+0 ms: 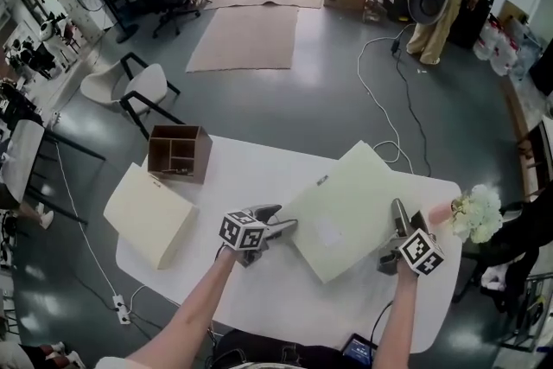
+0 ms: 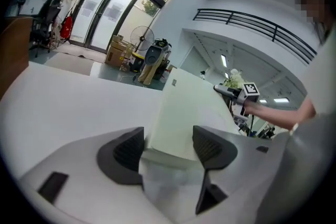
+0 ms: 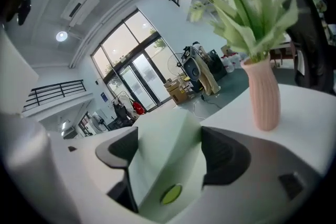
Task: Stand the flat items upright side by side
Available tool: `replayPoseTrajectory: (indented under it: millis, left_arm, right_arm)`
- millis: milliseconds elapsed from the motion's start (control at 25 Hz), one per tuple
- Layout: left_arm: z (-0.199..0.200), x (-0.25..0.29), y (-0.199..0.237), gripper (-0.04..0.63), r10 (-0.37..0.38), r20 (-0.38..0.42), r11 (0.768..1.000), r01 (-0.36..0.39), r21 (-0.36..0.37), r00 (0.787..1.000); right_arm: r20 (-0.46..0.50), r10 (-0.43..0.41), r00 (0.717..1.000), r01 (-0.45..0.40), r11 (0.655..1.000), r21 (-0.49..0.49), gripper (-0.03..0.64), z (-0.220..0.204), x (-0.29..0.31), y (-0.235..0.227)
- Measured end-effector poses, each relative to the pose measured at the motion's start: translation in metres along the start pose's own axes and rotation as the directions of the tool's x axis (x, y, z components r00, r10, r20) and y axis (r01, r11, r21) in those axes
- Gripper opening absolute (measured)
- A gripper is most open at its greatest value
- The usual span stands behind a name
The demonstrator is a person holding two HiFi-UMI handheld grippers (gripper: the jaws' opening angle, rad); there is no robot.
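A large flat cream box (image 1: pixel 346 207) sits slanted over the middle of the white table (image 1: pixel 259 177). My left gripper (image 1: pixel 281 219) is shut on its near left corner, and the box (image 2: pixel 191 107) fills the gap between the pads of this left gripper (image 2: pixel 168 147). My right gripper (image 1: pixel 402 220) is shut on the near right edge. In the right gripper view the box (image 3: pixel 168 165) sits between both pads of the right gripper (image 3: pixel 168 152), with a green round sticker low on it. A second cream box (image 1: pixel 151 216) rests at the table's left edge.
A brown wooden organiser (image 1: pixel 179 153) stands at the back left of the table. A pink vase (image 3: pixel 262 94) with white flowers (image 1: pixel 475 213) stands at the right edge, close to my right gripper. Chairs, cardboard boxes and cables are on the floor beyond.
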State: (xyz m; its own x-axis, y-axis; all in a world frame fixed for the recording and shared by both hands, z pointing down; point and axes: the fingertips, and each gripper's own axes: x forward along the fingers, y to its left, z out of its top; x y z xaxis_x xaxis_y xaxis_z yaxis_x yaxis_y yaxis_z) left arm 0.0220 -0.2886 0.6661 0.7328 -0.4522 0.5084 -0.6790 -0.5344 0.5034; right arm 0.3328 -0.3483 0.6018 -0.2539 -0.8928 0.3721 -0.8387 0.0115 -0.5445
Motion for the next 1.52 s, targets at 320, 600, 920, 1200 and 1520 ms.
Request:
replayPoseTrajectory:
  millis: [320, 600, 920, 1200, 1520]
  left_arm:
    - [-0.008, -0.02, -0.013, 0.276, -0.013, -0.121, 0.974, 0.04, 0.221, 0.993]
    - [-0.022, -0.035, -0.015, 0.279, 0.021, -0.097, 0.963, 0.006, 0.271, 0.995]
    - [-0.041, -0.04, -0.016, 0.29, 0.046, -0.085, 0.957, -0.02, 0.289, 0.995]
    - [-0.034, -0.062, -0.02, 0.29, 0.075, -0.003, 0.96, -0.071, 0.269, 0.997]
    - [-0.003, -0.092, -0.039, 0.288, 0.069, 0.116, 0.938, -0.104, 0.33, 0.991]
  right_arm:
    - [0.138, 0.137, 0.981, -0.111, 0.978, -0.178, 0.34, 0.042, -0.049, 0.095]
    - [0.156, 0.23, 0.961, -0.154, 0.908, -0.388, 0.331, 0.045, -0.097, 0.178]
    - [0.138, 0.251, 0.958, -0.146, 0.842, -0.519, 0.331, 0.024, -0.146, 0.226]
    - [0.119, 0.253, 0.96, -0.147, 0.82, -0.553, 0.333, 0.0, -0.17, 0.245]
    - [0.07, 0.289, 0.955, -0.198, 0.793, -0.576, 0.333, -0.02, -0.187, 0.257]
